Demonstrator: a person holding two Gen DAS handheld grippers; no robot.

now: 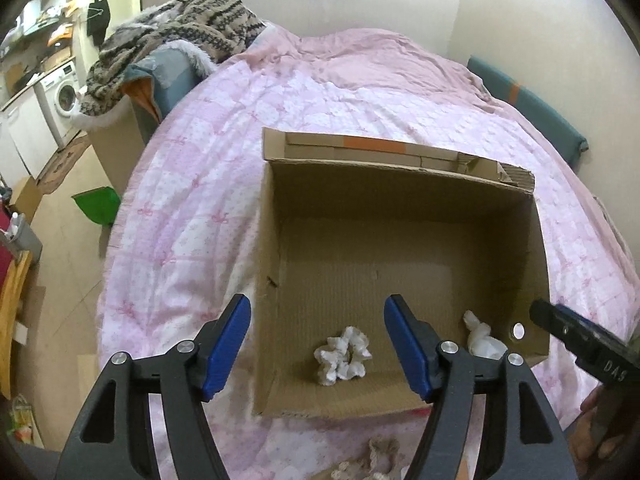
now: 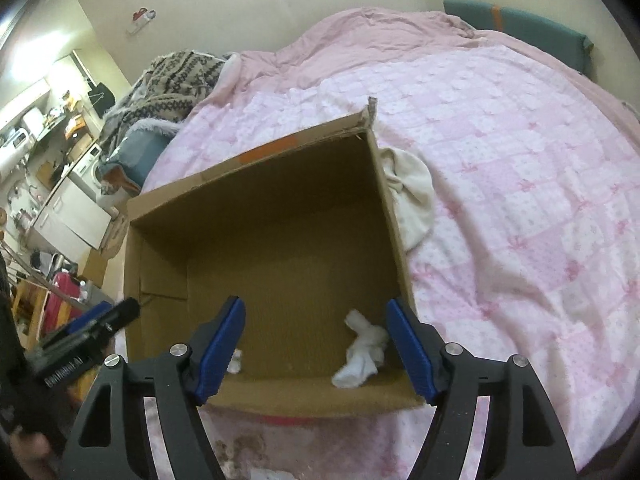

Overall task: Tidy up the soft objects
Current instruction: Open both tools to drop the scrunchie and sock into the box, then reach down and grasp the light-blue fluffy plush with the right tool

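Note:
An open cardboard box (image 1: 400, 184) (image 2: 256, 184) sits on the pink bed. Inside near its front wall lie a white scrunchie (image 1: 343, 355), partly seen in the right wrist view (image 2: 235, 361), and a white sock (image 1: 482, 338) (image 2: 362, 354). My left gripper (image 1: 318, 344) is open and empty above the box's front left. My right gripper (image 2: 316, 344) is open and empty above the box's front right. Each gripper shows in the other's view: the right one (image 1: 576, 340), the left one (image 2: 92, 332). More soft items lie in front of the box (image 1: 376, 460) (image 2: 240, 452).
A cream cloth (image 2: 412, 196) lies on the bed against the box's right wall. A patterned blanket (image 1: 176, 36) is heaped at the bed's far left. A green dustpan (image 1: 98, 208) and a washing machine (image 1: 60, 96) stand on the floor to the left.

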